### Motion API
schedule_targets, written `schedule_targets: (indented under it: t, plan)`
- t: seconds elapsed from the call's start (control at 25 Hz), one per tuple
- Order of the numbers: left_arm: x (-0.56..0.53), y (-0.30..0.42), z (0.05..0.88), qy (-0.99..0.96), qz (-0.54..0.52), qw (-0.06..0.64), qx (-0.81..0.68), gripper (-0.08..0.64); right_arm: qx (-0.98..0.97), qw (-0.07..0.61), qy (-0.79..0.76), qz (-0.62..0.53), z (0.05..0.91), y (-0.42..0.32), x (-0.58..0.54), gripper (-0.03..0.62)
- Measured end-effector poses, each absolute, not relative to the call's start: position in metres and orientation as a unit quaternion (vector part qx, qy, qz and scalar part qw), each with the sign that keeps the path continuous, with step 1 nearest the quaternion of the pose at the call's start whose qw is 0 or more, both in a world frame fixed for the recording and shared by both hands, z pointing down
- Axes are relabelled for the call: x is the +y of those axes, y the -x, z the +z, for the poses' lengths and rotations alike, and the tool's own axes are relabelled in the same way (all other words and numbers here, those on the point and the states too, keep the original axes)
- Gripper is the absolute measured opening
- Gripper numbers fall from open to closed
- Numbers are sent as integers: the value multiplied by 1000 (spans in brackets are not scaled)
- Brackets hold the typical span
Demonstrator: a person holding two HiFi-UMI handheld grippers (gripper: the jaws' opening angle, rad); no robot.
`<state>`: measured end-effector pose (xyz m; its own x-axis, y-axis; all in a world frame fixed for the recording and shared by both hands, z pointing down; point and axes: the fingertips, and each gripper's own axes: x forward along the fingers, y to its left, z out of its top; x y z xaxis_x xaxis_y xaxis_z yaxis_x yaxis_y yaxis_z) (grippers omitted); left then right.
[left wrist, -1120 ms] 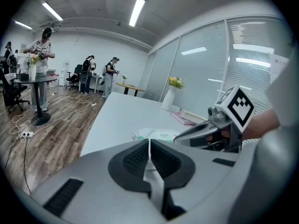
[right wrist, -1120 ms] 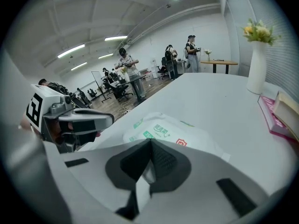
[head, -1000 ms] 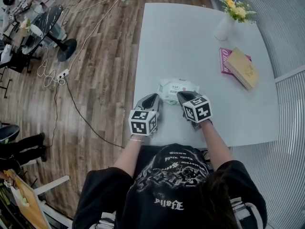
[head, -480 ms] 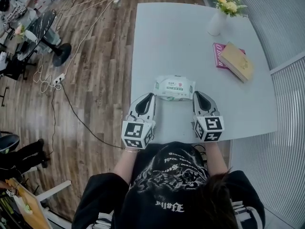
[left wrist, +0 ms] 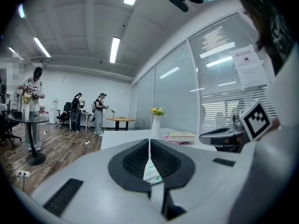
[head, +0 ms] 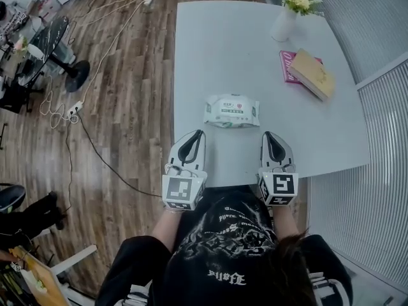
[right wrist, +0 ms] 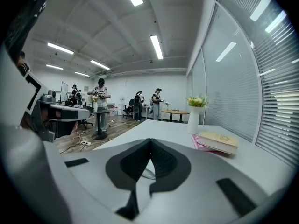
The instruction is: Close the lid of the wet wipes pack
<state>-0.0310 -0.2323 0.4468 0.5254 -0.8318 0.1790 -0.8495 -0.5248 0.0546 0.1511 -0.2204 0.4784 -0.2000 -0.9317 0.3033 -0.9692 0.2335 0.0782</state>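
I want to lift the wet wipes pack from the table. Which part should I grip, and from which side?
Probably its thin right end. The wet wipes pack lies flat on the table, long side across the head view, and its soft middle looks broad for the jaws. Come in low from the right, one jaw above the end and one below.

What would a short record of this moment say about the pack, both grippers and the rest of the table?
wet wipes pack: lies flat, mid-table
lid: looks flat and closed
left gripper: jaws together, empty, clear of the pack
right gripper: jaws together, empty, clear of the pack
table: white; vase of flowers and two stacked books at far right
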Motion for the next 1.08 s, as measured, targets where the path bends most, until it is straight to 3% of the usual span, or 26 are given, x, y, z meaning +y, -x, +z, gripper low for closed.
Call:
schedule_targets:
  t: [1.08]
  plan:
    - [-220, 45, 443, -871, 56, 64, -484, 14, -782, 161, -601, 29, 466, -132, -205, -2]
